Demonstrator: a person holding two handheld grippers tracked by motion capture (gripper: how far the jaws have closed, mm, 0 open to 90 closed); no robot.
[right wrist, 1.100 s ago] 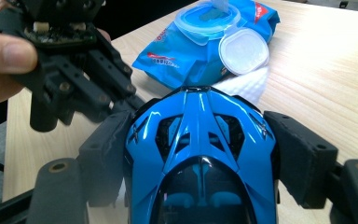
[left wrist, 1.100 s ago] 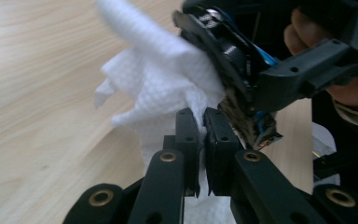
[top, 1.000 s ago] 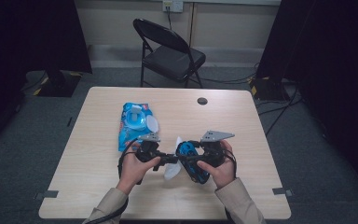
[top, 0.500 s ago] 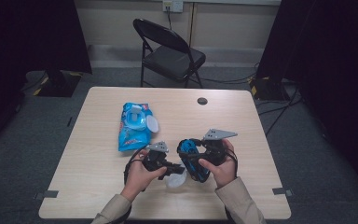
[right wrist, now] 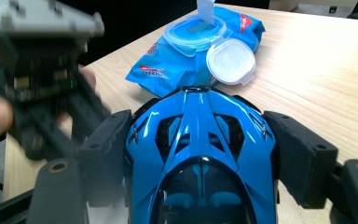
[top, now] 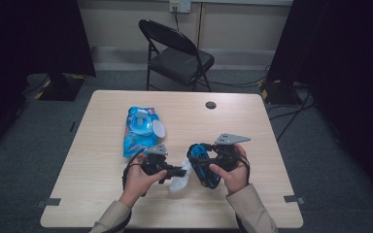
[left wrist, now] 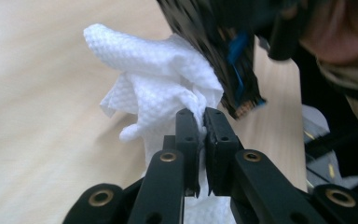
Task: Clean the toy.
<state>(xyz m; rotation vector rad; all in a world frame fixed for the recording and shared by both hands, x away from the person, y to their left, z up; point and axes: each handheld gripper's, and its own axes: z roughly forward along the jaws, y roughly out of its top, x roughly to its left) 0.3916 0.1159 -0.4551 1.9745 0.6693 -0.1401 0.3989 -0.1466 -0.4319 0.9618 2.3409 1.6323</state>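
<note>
A blue toy car [right wrist: 200, 154] with black vents sits between the jaws of my right gripper [right wrist: 200, 154], which press on its two sides; in the high view the blue toy car [top: 201, 162] is held above the table near the front. My left gripper [left wrist: 201, 126] is shut on a white wet wipe [left wrist: 154, 79], which bunches up beyond its tips. In the high view the left gripper [top: 177, 171] holds the wipe [top: 179, 180] against the car's left side. The car's dark underside [left wrist: 209, 42] shows right behind the wipe in the left gripper view.
A blue pack of wet wipes [top: 140, 128] lies on the table [top: 252, 121] behind my hands, its white lid [right wrist: 230, 60] flipped open and a wipe sticking up. A small dark disc [top: 211, 105] is near the far edge. A folding chair [top: 177, 53] stands beyond the table.
My left hand and its wipe have shifted right and toward the front, closer in under the car. The right hand with the car has stayed put.
</note>
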